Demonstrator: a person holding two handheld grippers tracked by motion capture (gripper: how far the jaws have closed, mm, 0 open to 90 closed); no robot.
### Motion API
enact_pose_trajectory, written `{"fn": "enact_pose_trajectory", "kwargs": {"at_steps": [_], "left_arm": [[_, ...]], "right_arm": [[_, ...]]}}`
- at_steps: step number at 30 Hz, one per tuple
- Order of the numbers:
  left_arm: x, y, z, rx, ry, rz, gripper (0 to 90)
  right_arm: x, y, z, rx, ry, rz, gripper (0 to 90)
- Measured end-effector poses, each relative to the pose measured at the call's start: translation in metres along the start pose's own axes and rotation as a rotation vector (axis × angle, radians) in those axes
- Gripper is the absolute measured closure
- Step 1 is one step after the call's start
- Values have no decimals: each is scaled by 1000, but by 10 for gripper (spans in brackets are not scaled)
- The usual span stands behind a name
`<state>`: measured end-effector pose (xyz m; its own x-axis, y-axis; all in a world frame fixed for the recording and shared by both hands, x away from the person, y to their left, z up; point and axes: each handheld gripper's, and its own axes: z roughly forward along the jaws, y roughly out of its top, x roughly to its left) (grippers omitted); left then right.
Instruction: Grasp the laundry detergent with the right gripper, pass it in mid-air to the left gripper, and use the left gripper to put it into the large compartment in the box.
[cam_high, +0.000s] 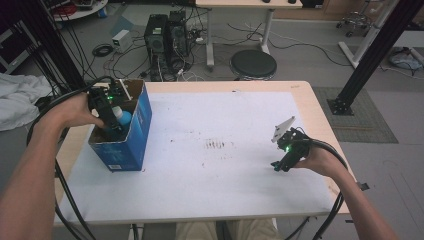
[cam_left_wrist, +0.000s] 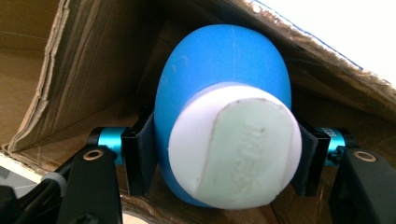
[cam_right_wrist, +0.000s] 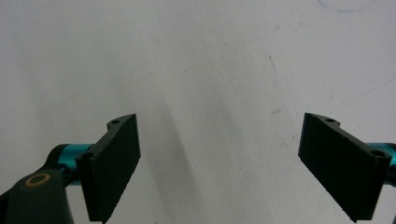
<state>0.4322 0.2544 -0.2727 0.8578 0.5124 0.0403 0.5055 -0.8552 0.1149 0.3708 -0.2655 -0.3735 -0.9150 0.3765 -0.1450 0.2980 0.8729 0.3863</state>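
Observation:
A blue bottle (cam_left_wrist: 219, 79) with a white cap (cam_left_wrist: 236, 151) is clamped between the two black pads of my left gripper (cam_left_wrist: 224, 154). That left gripper (cam_high: 111, 119) reaches down into an open blue cardboard box (cam_high: 134, 135) at the table's left side, and the blue bottle (cam_high: 123, 118) shows just inside the opening. Brown inner walls of the box (cam_left_wrist: 74, 79) surround the bottle. My right gripper (cam_high: 278, 166) rests low over the white sheet near the table's right edge. Its jaws stand wide apart over bare white surface, with nothing between the pads of the right gripper (cam_right_wrist: 219, 163).
A white sheet (cam_high: 210, 150) with faint dark marks covers most of the wooden table (cam_high: 320, 120). Beyond the far edge are computer towers (cam_high: 165, 37), cables and a round black stool (cam_high: 253, 63). A black frame post (cam_high: 370, 55) slants at the right. White cloth (cam_high: 17, 97) lies at the left.

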Motion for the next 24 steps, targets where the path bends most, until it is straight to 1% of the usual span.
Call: {"fn": "enact_pose_trajectory", "kwargs": {"at_steps": [3, 8, 15, 24], "left_arm": [[1, -1, 0, 1, -1, -2, 371], [0, 0, 1, 6, 9, -2, 355], [1, 0, 1, -1, -3, -19, 310], [1, -2, -4, -14, 4, -40, 261]], "right_arm": [[1, 1, 0, 2, -1, -2, 121], [2, 1, 1, 2, 3, -2, 121], [3, 2, 1, 6, 1, -1, 121], [3, 1, 2, 9, 0, 1, 121]]}}
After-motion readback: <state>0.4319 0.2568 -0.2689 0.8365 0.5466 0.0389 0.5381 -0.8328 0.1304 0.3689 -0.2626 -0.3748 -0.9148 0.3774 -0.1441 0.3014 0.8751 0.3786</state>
